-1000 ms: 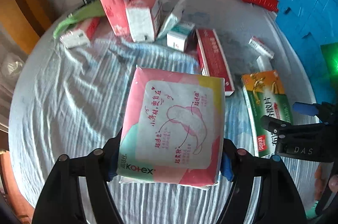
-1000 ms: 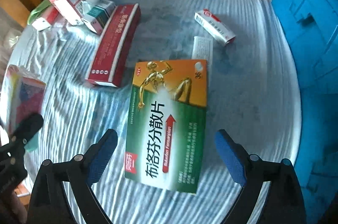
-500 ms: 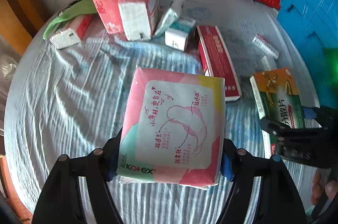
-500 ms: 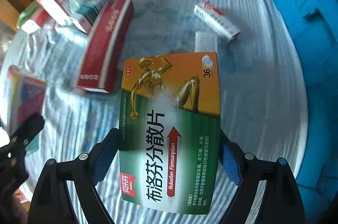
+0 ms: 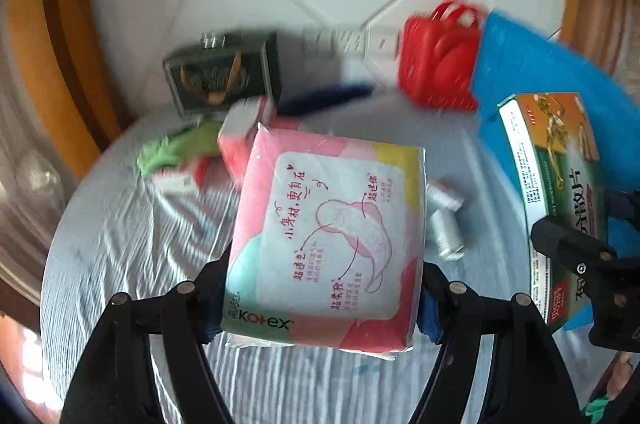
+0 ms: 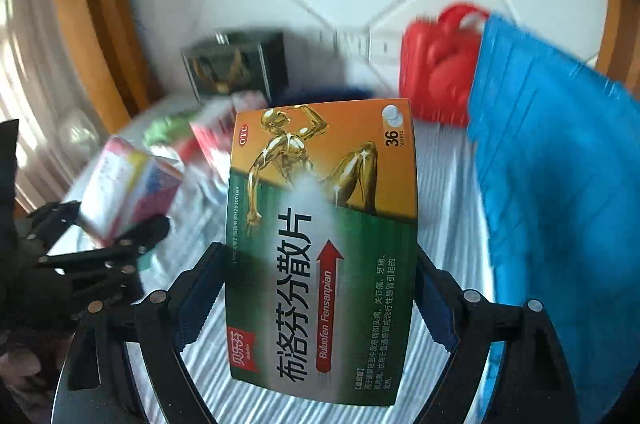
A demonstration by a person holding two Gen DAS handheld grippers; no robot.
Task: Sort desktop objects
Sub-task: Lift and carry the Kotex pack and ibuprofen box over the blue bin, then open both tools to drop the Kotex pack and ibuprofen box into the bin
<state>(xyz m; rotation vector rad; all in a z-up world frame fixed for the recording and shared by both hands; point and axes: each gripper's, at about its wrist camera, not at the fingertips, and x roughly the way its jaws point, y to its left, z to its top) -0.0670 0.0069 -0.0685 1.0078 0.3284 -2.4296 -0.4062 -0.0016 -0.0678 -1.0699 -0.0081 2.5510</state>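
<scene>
White tiled wall rises behind a cloth-covered tabletop [image 5: 120, 264]. Left hand-held gripper [image 5: 320, 300] clamps a pink Kotex pad pack [image 5: 328, 236], raised above the cloth; right hand-held gripper [image 6: 316, 300] clamps a green-and-orange ibuprofen tablet box [image 6: 320, 244], left of the blue crate [image 6: 560, 204]. Both held low, either could tilt and slip. Motion blur obscures the boxes behind the pack.

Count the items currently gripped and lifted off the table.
2: the pink pad pack in the left gripper, the green-orange medicine box in the right gripper.
</scene>
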